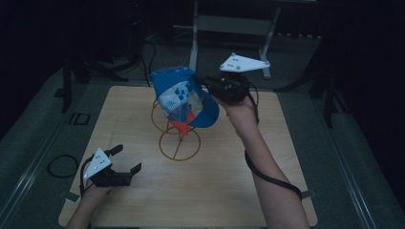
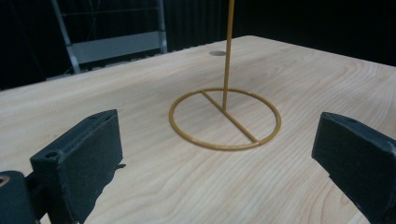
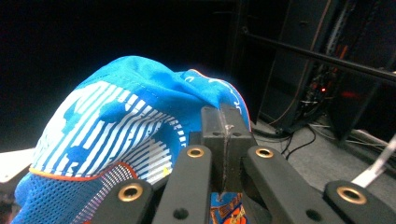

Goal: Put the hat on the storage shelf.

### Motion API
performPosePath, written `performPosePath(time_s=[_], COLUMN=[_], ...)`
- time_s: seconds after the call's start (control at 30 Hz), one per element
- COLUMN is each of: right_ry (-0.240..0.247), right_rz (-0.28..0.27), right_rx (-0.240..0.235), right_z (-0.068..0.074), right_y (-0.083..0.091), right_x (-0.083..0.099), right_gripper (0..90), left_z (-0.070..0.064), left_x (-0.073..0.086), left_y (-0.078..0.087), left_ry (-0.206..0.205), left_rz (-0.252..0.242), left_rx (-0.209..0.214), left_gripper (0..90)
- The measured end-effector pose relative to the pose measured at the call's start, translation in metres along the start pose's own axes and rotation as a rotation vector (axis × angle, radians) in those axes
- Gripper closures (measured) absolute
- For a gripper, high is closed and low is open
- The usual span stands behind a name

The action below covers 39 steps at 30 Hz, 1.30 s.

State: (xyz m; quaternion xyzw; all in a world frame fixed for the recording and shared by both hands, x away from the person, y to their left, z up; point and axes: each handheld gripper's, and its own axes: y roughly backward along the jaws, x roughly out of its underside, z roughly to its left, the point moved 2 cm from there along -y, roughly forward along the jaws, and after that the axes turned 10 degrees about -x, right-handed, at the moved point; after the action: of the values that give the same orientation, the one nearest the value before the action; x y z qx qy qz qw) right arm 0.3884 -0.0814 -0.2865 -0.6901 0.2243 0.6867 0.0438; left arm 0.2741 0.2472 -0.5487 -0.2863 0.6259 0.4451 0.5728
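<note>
Overhead, a pale wooden table (image 1: 143, 191) sits in a dim room, with grey floor around it, a light metal frame (image 1: 234, 24) standing beyond the far edge and a black cable loop (image 1: 62, 165) lying on the floor to the left. On the middle of the table stands a yellow wire stand (image 1: 179, 143), its round base flat on the wood and a thin post rising from it; the left gripper view shows that base ring (image 2: 224, 119) with one bar across it and the post going up out of the picture.

The right gripper (image 1: 210, 86) is held up above the far half of the table, grey plate on top, its jaws pressed together on the edge of a blue cap (image 1: 184, 98). The right gripper view has the two jaws closed tight with the cap (image 3: 116, 116) bunched just beyond them, blue cloth with white stripes, mesh and an orange trim. The cap hangs in the air over the top of the stand, tilted; whether it touches the wire cannot be told.

The left gripper (image 1: 125, 160) rests low near the front left corner of the table, jaws spread wide and holding nothing, pointed toward the stand and well apart from it.
</note>
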Motion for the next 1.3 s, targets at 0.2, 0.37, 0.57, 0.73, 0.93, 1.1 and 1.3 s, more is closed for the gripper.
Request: performPosePath(time_s=[0.2,0.37,0.57,0.73,0.93,1.1,1.3], right_ry=[0.006,-0.004,-0.012,-0.038,-0.061,-0.1,-0.132], right_rz=[0.038,0.093,0.137,0.165,0.161,0.135,0.114], right_rx=[-0.033,-0.074,-0.089,-0.075,-0.067,-0.046,-0.042], right_z=[0.006,0.012,0.013,0.008,0.003,-0.005,-0.01], right_y=[-0.036,-0.074,-0.094,-0.097,-0.09,-0.071,-0.058], right_x=[-0.007,-0.001,0.01,0.025,0.034,0.049,0.063], right_gripper=[90.0,90.0,90.0,90.0,90.0,90.0,90.0], left_z=[0.002,0.002,0.005,0.006,0.005,0.004,0.005], left_x=[0.006,0.009,0.011,0.013,0.013,0.013,0.014], left_y=[0.003,0.004,0.006,0.005,0.004,0.003,0.004], left_ry=[-0.015,-0.012,0.006,0.017,0.014,0.022,0.026], left_rz=[0.011,0.009,0.007,0.011,0.011,0.009,0.008], left_rx=[-0.008,-0.009,-0.008,-0.011,-0.004,0.001,-0.003], left_gripper=[2.2,2.2,2.2,2.3,2.3,2.4,2.4])
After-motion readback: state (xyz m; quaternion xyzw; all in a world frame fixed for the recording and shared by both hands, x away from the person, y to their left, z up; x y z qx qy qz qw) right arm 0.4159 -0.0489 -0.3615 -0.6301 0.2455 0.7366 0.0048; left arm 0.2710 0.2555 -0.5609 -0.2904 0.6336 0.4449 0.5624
